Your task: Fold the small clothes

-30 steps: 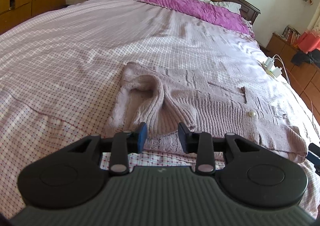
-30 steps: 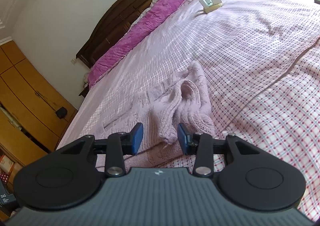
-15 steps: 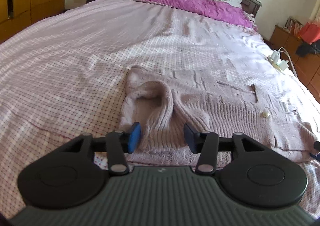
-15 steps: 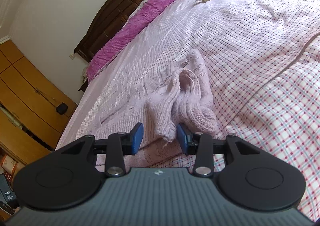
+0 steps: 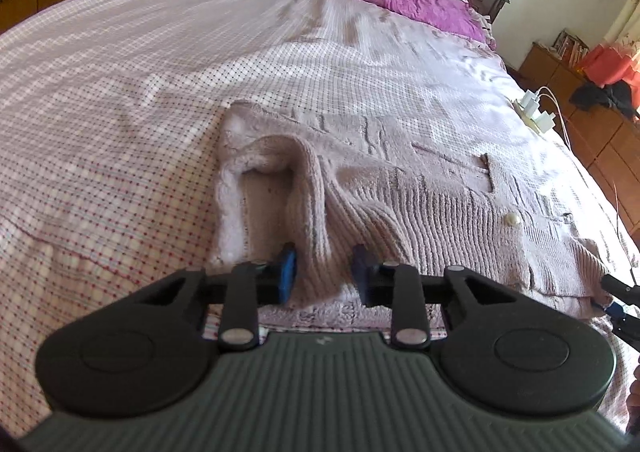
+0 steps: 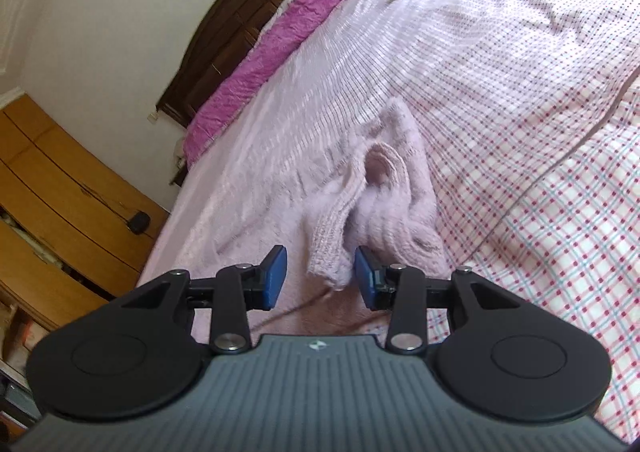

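Both tongs stand apart: the left tongs point(image 5: 323, 272), low in the frame's centre, straddle a raised fold of the pale pink knitted cardigan point(image 5: 420, 212) without pinching it, and the right tongs point(image 6: 320, 274) likewise bracket a ribbed sleeve end point(image 6: 332, 240), which sits nearer the right-hand pad. That cardigan lies spread across the checked bedspread point(image 5: 120, 112) at mid-frame, with a white charger block point(image 5: 536, 112) at the bed's right edge.
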